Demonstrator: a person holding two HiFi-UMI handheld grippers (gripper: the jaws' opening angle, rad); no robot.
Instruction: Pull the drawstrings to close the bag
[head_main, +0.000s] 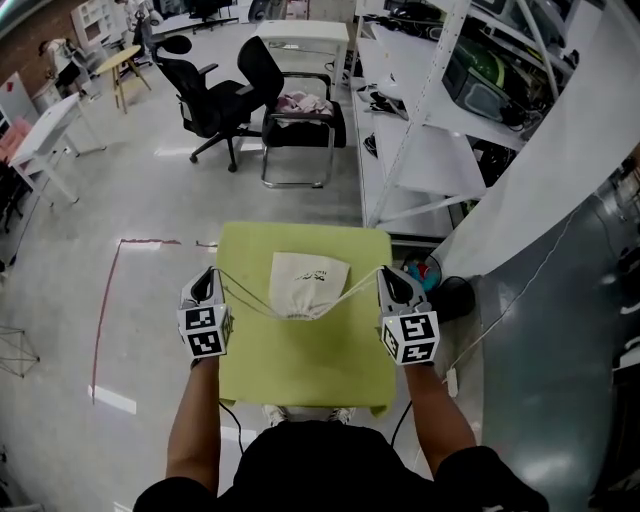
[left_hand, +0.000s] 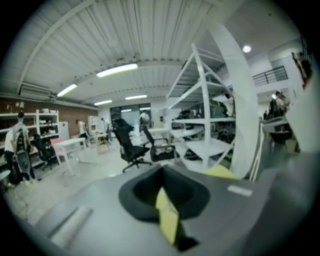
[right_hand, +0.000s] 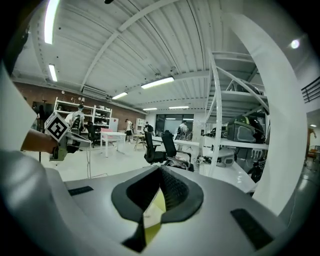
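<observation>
Bag (head_main: 308, 281) at frame centre on the table (head_main: 330, 372), mouth apparently cinched almost closed; left gripper (head_main: 209, 283) and right gripper (head_main: 390, 282) are clamped on taut drawstrings (head_main: 245, 296); little pulling likely remains.

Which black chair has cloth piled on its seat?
The right chair, with the metal sled frame; the left chair, on wheels, has a bare seat.

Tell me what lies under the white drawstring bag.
The bag lies on the yellow-green table, which shows all round it. The patch of tabletop directly beneath is covered by the cloth, so anything there cannot be seen.
</observation>
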